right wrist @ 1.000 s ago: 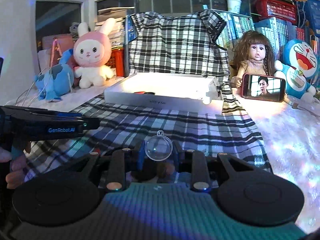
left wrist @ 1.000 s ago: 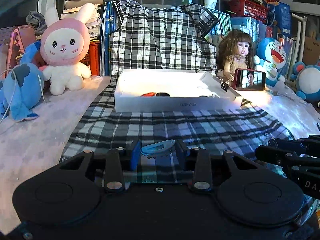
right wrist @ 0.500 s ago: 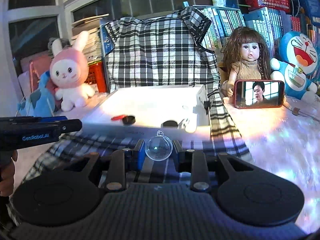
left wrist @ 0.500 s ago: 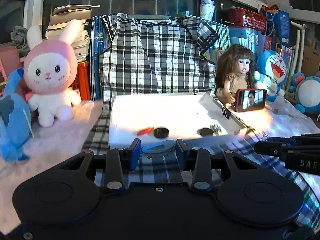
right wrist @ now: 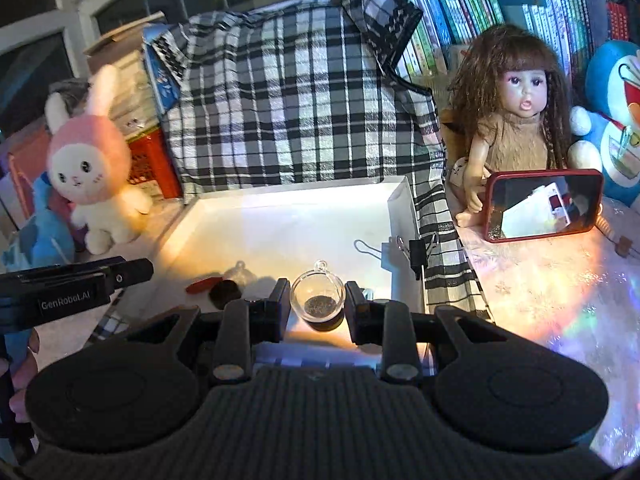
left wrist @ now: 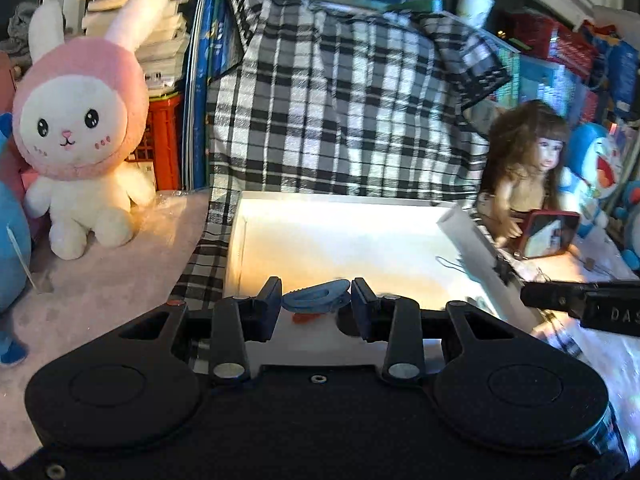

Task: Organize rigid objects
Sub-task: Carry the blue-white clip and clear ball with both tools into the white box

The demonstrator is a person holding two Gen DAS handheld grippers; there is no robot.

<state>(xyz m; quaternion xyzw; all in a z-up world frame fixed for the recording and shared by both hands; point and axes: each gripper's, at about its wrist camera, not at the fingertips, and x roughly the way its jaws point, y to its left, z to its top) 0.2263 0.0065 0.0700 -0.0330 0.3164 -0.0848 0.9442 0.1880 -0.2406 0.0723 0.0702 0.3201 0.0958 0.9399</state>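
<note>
My left gripper (left wrist: pixel 316 300) is shut on a blue plastic clip (left wrist: pixel 314 299) and holds it over the near edge of the white box (left wrist: pixel 340 216). My right gripper (right wrist: pixel 317 300) is shut on a clear plastic ball (right wrist: pixel 317 295) with a small loop, held above the box (right wrist: pixel 280 208). Inside the box lie a red piece (right wrist: pixel 202 284), a black round cap (right wrist: pixel 225 293), another clear ball (right wrist: pixel 242 274) and a black disc (right wrist: pixel 325 322) under my ball. A black binder clip (right wrist: pixel 418 249) grips the box's right wall.
The box sits on a plaid cloth (right wrist: pixel 296 92). A pink rabbit plush (left wrist: pixel 80 120) and a blue plush stand at the left. A doll (right wrist: pixel 516 112), a red phone (right wrist: pixel 544 205) and a Doraemon plush (right wrist: pixel 616 112) stand at the right. Books line the back.
Both grippers have moved forward and upward over the box, still holding the blue clip and the clear ball. The box now fills the middle of both views.
</note>
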